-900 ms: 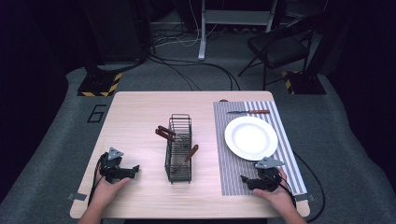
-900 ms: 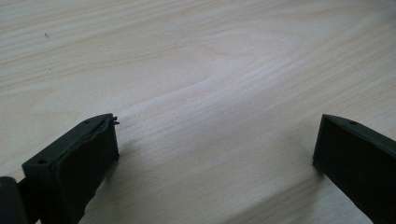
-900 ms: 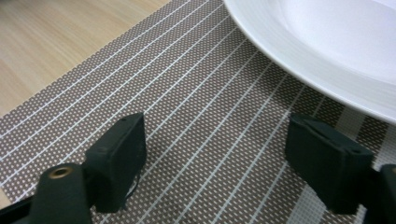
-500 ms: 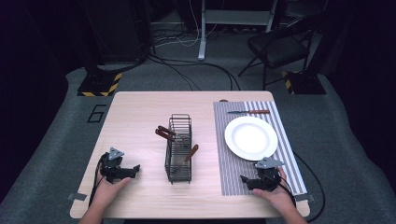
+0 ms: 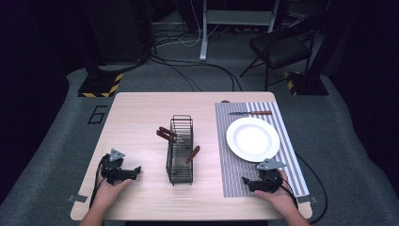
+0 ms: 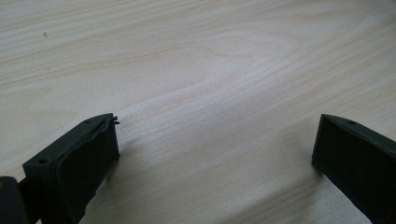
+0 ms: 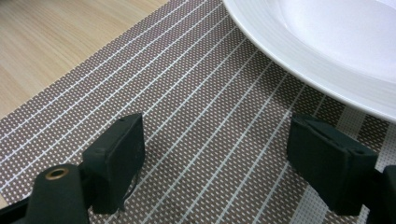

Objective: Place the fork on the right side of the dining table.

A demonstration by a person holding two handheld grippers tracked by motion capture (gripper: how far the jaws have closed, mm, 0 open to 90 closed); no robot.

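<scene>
My left gripper [image 5: 136, 169] rests on the bare wooden table [image 5: 136, 122] near its front left corner, held by a hand. Its jaws stand wide apart over plain wood [image 6: 215, 154] with nothing between them. My right gripper [image 5: 245, 180] lies on the striped placemat [image 5: 235, 174] at the front right, just below the white plate [image 5: 252, 139]. Its jaws are spread open over the mat [image 7: 215, 149], and the plate's rim [image 7: 299, 60] lies just beyond them. A black wire caddy [image 5: 180, 149] with several wooden-handled utensils stands between the two grippers.
A knife [image 5: 251, 113] with a brown handle lies at the far end of the placemat. A chair [image 5: 282, 47], cables and equipment stand on the floor beyond the table. Bare wood stretches left of the caddy.
</scene>
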